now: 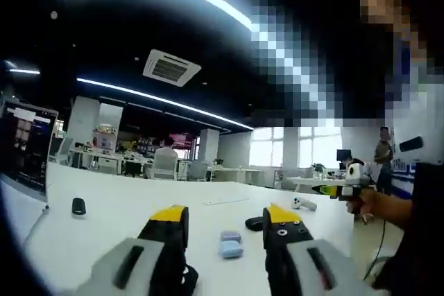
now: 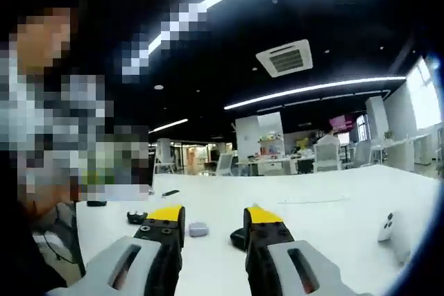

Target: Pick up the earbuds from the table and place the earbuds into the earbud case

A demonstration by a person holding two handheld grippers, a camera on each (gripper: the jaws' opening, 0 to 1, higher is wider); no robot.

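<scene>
Wide white counter (image 1: 125, 206) in an open office: dark ceiling, long light strips, ceiling vent (image 1: 171, 67), desks and seated people far back, bright windows. Left tongs (image 1: 225, 223) released, jaws apart, grasping nothing; a pale blue earbud case (image 1: 230, 244) lies on the counter between them, lid state unclear. Right tongs (image 2: 213, 223) likewise released and empty; a small grey case (image 2: 198, 229) sits just beyond. Dark item (image 1: 254, 223) half hidden by a jaw. Earbuds too small to make out.
</scene>
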